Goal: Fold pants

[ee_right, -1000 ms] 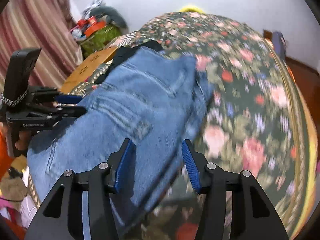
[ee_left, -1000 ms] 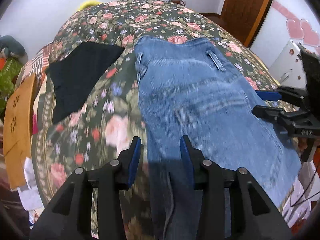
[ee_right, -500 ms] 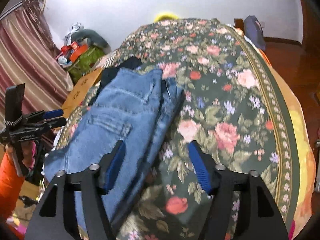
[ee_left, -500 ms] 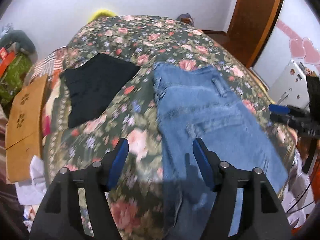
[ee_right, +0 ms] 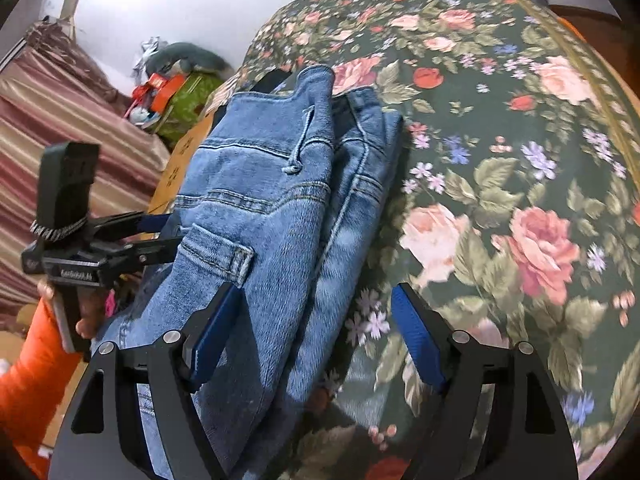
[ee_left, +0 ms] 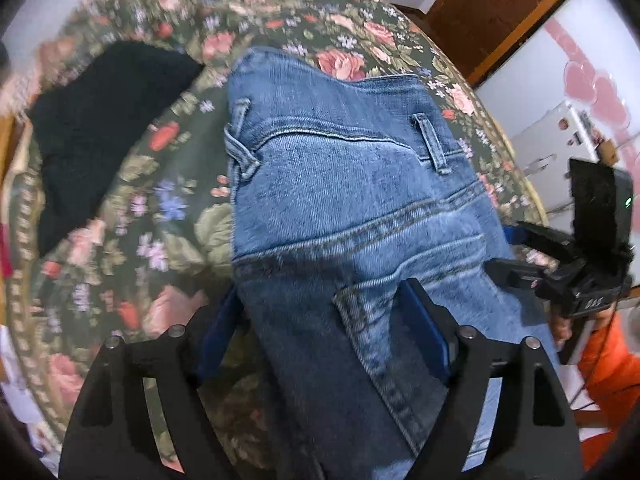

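Floral bedspread carries your folded jeans; both your left gripper and right gripper are opening astride the denim, gripping nothing

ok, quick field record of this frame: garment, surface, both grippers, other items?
garment: blue jeans, lying lengthwise on the bed, back pocket up
surface: floral bedspread
left hand-held gripper: jaws opening, straddling the jeans, pads not pressing
right hand-held gripper: jaws opening over the jeans' edge, nothing gripped
other items: black garment beside the jeans
person: orange sleeve
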### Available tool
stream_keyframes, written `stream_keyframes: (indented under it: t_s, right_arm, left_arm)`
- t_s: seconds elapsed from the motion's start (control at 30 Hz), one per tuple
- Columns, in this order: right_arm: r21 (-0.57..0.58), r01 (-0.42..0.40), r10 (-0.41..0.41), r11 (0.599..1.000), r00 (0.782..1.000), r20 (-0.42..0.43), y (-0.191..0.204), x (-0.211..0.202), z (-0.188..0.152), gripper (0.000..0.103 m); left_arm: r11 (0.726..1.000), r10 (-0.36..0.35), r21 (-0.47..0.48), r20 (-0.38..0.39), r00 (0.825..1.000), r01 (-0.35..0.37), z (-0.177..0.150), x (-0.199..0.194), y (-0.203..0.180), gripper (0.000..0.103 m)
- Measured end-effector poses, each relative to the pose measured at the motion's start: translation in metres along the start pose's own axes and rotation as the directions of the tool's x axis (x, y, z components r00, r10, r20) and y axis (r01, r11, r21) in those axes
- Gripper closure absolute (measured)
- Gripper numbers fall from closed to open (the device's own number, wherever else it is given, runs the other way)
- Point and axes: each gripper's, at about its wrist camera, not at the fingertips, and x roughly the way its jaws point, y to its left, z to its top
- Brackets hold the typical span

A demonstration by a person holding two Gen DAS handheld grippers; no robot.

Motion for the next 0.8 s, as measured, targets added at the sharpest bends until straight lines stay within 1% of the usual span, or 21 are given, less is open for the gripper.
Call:
stream_keyframes:
  t_s: [0.07,0.13,0.2,0.27,0.3,0.33,0.4,0.47,0.5,0.57,0.63,0.7,0.8]
  right_arm:
    - [0.013,-0.022,0.022,1.000,1.000,-0.008,-0.003,0.002,0.004,0.025]
    - [0.033,-0.049,0.049,0.998,0.999,-0.009,-0.006,0.005,0.010,0.025]
    - [0.017,-0.050,0.050,0.999,0.999,-0.016,-0.001,0.013,0.017,0.025]
    - [-0.022,-0.027,0.026,0.999,0.999,-0.024,0.008,0.020,0.023,0.026]
    - [-0.023,-0.023,0.022,0.999,1.000,-0.021,0.009,0.021,0.023,0.027]
    - [-0.018,-0.027,0.027,0.999,0.999,-0.024,0.007,0.021,0.024,0.028]
    - [-0.015,-0.032,0.032,0.999,0.999,-0.024,0.005,0.018,0.023,0.038]
    - [-0.007,-0.034,0.034,0.999,0.999,-0.011,0.001,0.011,0.021,0.052]
    - [0.000,-0.043,0.043,0.999,0.999,-0.009,0.002,0.007,0.018,0.055]
    - [-0.017,-0.036,0.036,0.999,0.999,-0.001,0.005,0.001,0.014,0.064]
    - [-0.059,-0.016,0.017,0.998,1.000,0.012,0.016,-0.008,0.006,0.067]
    - [-0.077,-0.013,0.014,0.997,1.000,0.021,0.024,-0.014,0.002,0.070]
    - [-0.101,-0.012,0.016,0.995,0.999,0.033,0.038,-0.020,-0.002,0.072]
  left_arm:
    - [0.999,-0.034,-0.013,0.003,0.999,0.034,0.005,0.004,0.003,0.019]
    - [0.999,-0.044,0.003,0.013,0.999,0.044,0.009,0.008,0.000,0.019]
    - [0.999,-0.046,0.015,0.018,0.999,0.046,0.012,0.012,-0.004,0.020]
    - [0.999,-0.043,0.020,0.015,0.999,0.043,0.016,0.015,-0.008,0.024]
    - [0.999,-0.048,0.023,0.014,0.999,0.048,0.017,0.014,-0.009,0.028]
    - [0.998,-0.051,0.031,0.013,0.999,0.050,0.016,0.012,-0.009,0.030]
    - [0.997,-0.048,0.054,0.019,0.999,0.047,0.014,0.007,-0.013,0.043]
    - [0.995,-0.030,0.096,0.027,0.999,0.027,0.009,0.000,-0.023,0.050]
    - [0.994,-0.025,0.106,0.028,0.999,0.022,0.007,-0.001,-0.026,0.052]
    - [0.992,-0.014,0.123,0.035,0.999,0.009,-0.002,-0.008,-0.033,0.056]
    - [0.991,-0.008,0.132,0.059,0.998,0.000,-0.013,-0.016,-0.038,0.060]
    - [0.990,-0.002,0.138,0.102,0.995,-0.012,-0.026,-0.031,-0.044,0.065]
    - [0.991,0.001,0.129,0.157,0.988,-0.021,-0.039,-0.051,-0.049,0.067]
